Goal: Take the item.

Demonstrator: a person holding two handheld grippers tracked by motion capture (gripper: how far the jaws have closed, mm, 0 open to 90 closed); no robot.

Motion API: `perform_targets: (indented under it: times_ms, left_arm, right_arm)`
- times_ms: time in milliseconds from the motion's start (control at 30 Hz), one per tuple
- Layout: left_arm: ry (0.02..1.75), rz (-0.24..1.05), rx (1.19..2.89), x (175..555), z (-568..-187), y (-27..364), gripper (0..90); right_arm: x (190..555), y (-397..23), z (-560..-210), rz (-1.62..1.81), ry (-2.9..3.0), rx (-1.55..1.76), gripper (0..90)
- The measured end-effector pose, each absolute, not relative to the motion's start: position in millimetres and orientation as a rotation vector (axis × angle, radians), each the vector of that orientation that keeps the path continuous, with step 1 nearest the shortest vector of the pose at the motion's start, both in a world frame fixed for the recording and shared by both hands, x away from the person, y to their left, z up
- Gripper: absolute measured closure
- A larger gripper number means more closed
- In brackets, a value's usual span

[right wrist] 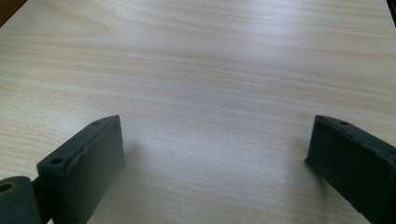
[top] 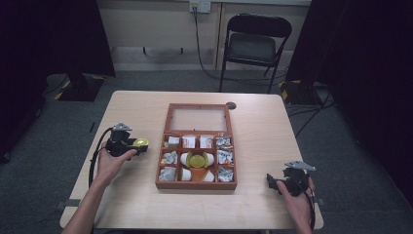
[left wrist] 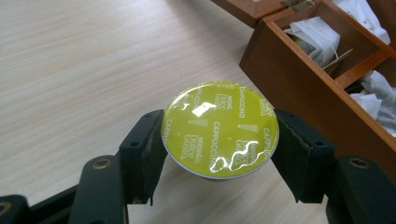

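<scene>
L gripper is clamped on a coffee capsule, one black jaw on each side of its rim. Capsule has a yellow-green foil lid w/ "CAPPUCCINO" print, lid facing up toward the camera, glare across it. In the high view the capsule sits at the gripper tip, left of the wooden box, near it but apart. Can't tell if the capsule rests on the desk or is held just above it. L hand wraps the gripper body; black cable loops back along the forearm.

R gripper is released: in the right gripper view the jaws stand wide apart w/ bare light wood between them. It's near the desk's front-right corner, well apart from the box, held by the R hand, grey plate on top.

Box sits mid-desk, lid w/ glass pane lying open flat on the far side. Inside it's divided into small compartments: white tea-bag packets in the side and back ones; middle compartments hold white capsules and a second capsule w/ a yellow-green lid, roughly centre. Left gripper view shows the box's near corner w/ paper packets inside.

Beyond the desk: a black folding chair against the wall, grey carpet, cables on the floor.
</scene>
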State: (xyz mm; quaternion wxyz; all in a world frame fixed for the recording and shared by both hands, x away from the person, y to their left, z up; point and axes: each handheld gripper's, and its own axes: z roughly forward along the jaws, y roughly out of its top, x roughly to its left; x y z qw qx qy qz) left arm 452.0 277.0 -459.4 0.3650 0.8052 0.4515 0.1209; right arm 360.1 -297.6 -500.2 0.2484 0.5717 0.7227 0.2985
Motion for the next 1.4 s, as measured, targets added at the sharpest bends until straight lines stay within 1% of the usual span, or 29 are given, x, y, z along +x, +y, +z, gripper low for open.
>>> perform_targets:
  times_ms: [167,233,333,400,833,867,933,1067,1267,1400]
  left_arm:
    - [1.153,0.304,2.106,453.2,-463.5,270.0,37.9]
    - [1.158,0.281,2.091,454.0,-466.3,267.9,37.9]
    - [1.171,0.325,2.119,454.5,-466.0,263.9,38.0]
    - [1.168,0.290,2.106,455.6,-467.6,264.2,38.0]
    - [1.193,0.289,2.112,456.6,-471.9,263.9,37.2]
    - [1.191,0.277,2.100,456.6,-471.7,264.5,36.5]
    - [1.198,0.276,2.081,457.1,-471.4,265.7,30.7]
    - [1.194,0.293,2.082,456.6,-470.0,268.2,24.6]
    - [1.182,0.312,2.039,453.1,-462.5,271.2,20.2]
    - [1.170,0.324,2.013,449.4,-455.5,274.0,19.7]
  right_arm:
    - [360.0,-297.5,-500.2,0.814,1.969,1.559,3.1]
    - [360.0,-297.5,-500.2,0.813,1.970,1.558,3.1]
    - [360.1,-297.5,-500.2,0.813,1.970,1.558,3.1]
    - [360.1,-297.5,-500.2,0.813,1.970,1.558,3.1]
    - [360.0,-297.5,-500.2,0.814,1.970,1.558,3.2]
    - [360.0,-297.5,-500.2,0.814,1.970,1.558,3.1]
    - [360.0,-297.5,-500.2,0.814,1.970,1.558,3.1]
    - [360.0,-297.5,-500.2,0.814,1.969,1.558,3.1]
    - [360.0,-297.5,-500.2,0.814,1.970,1.558,3.2]
    - [360.0,-297.5,-500.2,0.814,1.970,1.558,3.1]
